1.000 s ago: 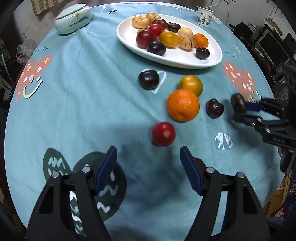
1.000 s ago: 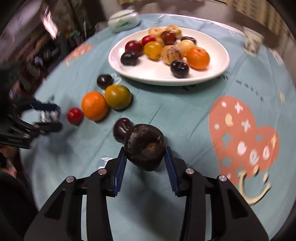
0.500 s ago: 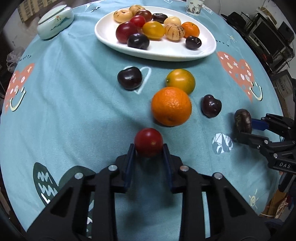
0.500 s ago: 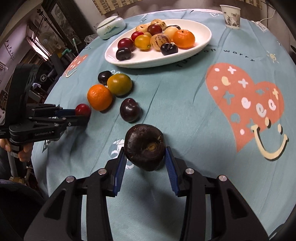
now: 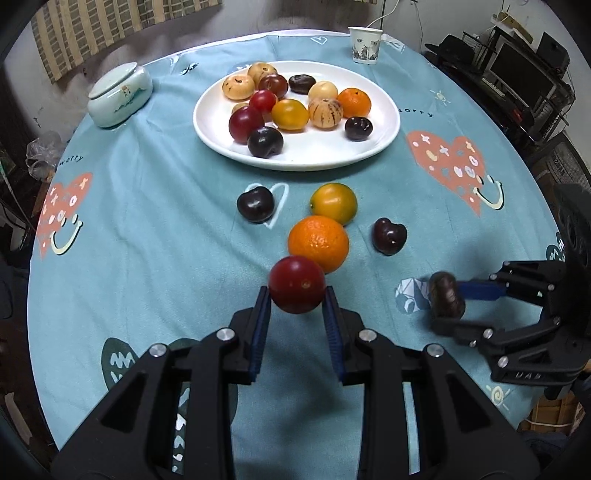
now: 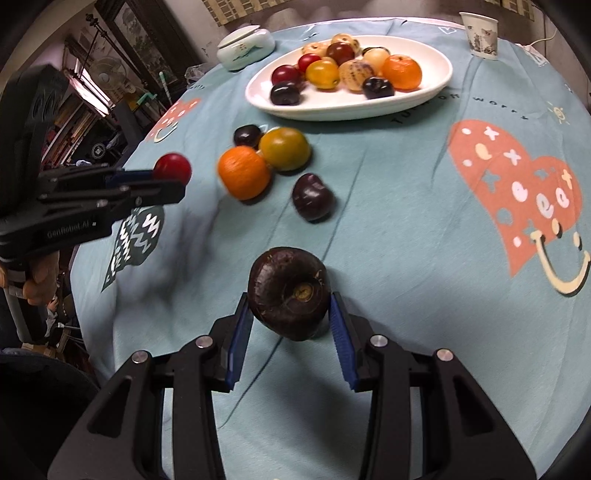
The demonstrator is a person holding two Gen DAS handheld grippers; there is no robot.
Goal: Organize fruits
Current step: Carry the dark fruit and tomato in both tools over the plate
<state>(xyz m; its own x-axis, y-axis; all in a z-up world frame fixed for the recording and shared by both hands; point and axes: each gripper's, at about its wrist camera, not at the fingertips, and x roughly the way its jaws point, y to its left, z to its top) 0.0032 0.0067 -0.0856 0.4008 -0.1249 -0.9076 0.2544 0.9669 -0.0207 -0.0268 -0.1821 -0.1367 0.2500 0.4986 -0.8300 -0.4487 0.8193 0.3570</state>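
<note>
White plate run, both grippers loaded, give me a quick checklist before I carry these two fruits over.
1. Left gripper shut on red fruit: ok.
2. Right gripper shut on dark brown fruit: ok.
3. Both fruits lifted off the cloth: cannot tell.
4. Bare space on white plate, near side: ok.
5. Left path: orange sits directly ahead, go over it: not ok.
6. Grippers apart from each other: ok.

In my right wrist view the orange point(image 6: 243, 172) at centre left smears with motion blur. The paper cup point(image 6: 480, 33) is clipped by the top edge. Behind the plate's front fruits point(image 5: 291, 103), a small pale one point(image 5: 240, 108) stays mostly hidden.
</note>
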